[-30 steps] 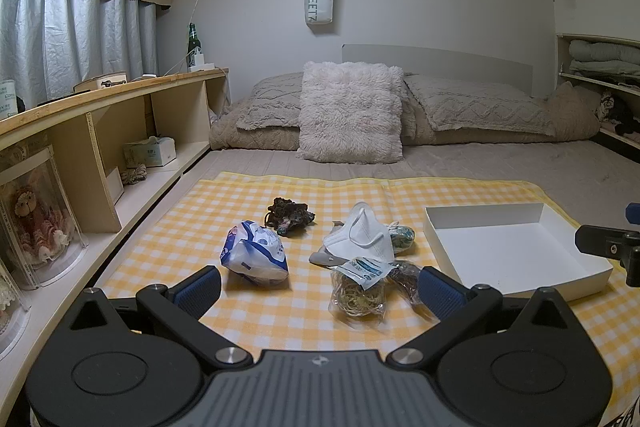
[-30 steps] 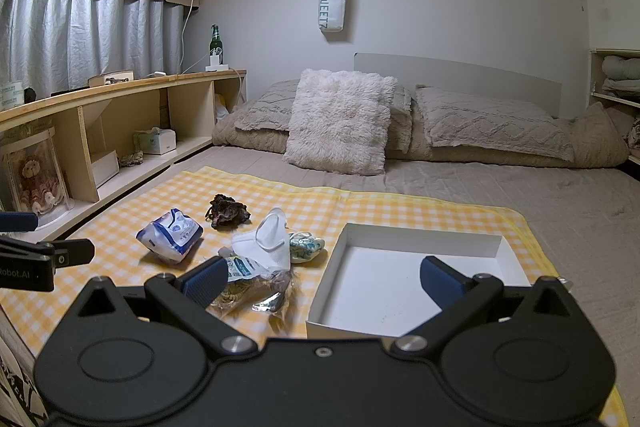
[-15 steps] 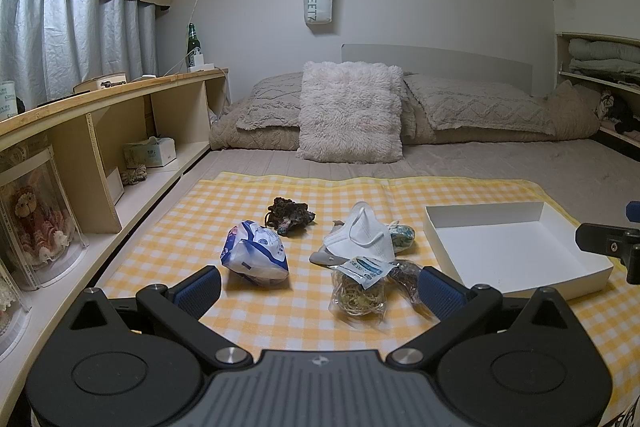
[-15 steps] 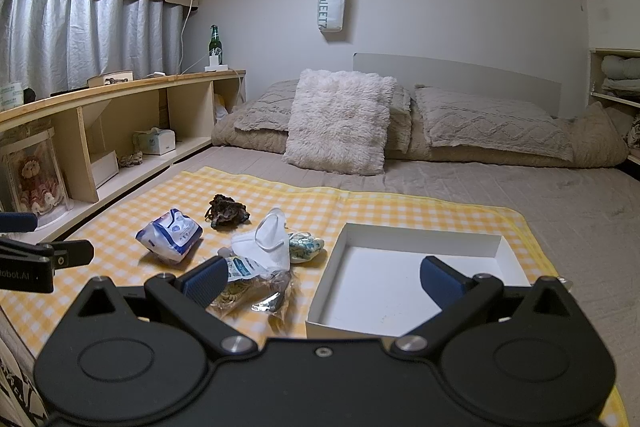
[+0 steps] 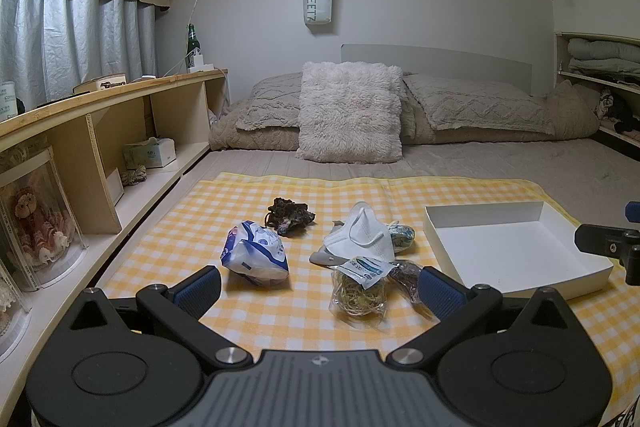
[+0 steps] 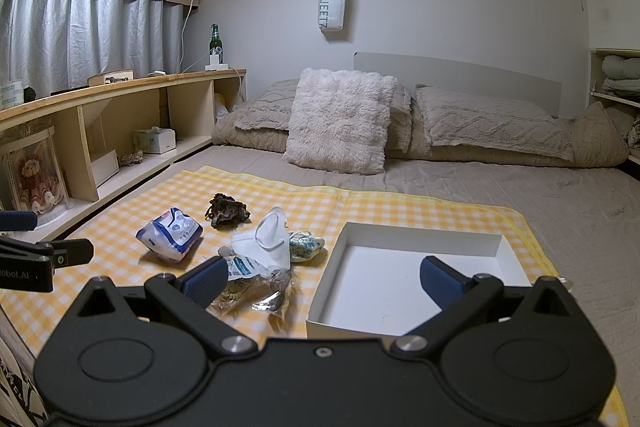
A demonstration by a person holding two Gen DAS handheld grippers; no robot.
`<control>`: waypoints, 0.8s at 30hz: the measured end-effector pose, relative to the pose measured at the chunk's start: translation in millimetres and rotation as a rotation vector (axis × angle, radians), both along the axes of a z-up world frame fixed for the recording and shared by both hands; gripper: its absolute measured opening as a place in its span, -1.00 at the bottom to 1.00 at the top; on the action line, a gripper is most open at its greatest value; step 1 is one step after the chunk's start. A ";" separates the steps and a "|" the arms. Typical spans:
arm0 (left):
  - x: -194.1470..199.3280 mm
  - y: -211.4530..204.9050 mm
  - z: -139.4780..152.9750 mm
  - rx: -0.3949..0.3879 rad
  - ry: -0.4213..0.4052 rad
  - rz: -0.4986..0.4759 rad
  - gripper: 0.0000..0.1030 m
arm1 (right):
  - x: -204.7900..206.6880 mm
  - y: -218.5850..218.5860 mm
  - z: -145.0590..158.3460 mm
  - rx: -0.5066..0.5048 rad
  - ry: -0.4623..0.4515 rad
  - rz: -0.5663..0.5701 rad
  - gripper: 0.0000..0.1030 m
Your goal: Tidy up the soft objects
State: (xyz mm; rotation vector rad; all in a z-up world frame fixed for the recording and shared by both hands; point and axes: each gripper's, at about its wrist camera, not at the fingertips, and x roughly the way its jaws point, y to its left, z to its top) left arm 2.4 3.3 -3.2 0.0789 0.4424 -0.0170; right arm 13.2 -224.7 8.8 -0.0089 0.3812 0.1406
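Left tool point(image 5: 318, 285) wide open, empty, above near edge of yellow-checked cloth point(image 5: 280, 311) on bed. Right tool point(image 6: 322, 277) wide open, empty, above near rim of shallow white cardboard tray point(image 6: 420, 241). Tray bare inside. Left of tray, on cloth: white folded face mask point(image 5: 360, 237), blue-white tissue pack point(image 5: 256, 253), dark crocheted scrunchie point(image 5: 290, 215), clear bag of rubber bands point(image 5: 358, 289).

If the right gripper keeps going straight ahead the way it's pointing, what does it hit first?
Most likely the white box: the open right gripper points at its near wall and empty floor. The mask lies left of that line, though depth is hard to judge.
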 end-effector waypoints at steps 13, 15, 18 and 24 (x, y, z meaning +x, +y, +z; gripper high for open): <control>-0.3 0.4 0.1 -0.005 -0.003 0.003 1.00 | -3.8 2.3 1.2 0.005 -0.007 -0.009 1.00; -2.4 4.1 -4.5 -0.013 -0.010 0.008 1.00 | -5.2 2.2 3.0 0.015 -0.010 -0.019 1.00; -6.3 7.4 2.5 0.004 -0.017 0.022 1.00 | -8.3 0.1 7.5 0.035 -0.011 -0.018 1.00; -6.8 13.3 15.9 0.006 -0.044 0.012 1.00 | -13.3 0.6 27.9 0.013 -0.065 0.002 1.00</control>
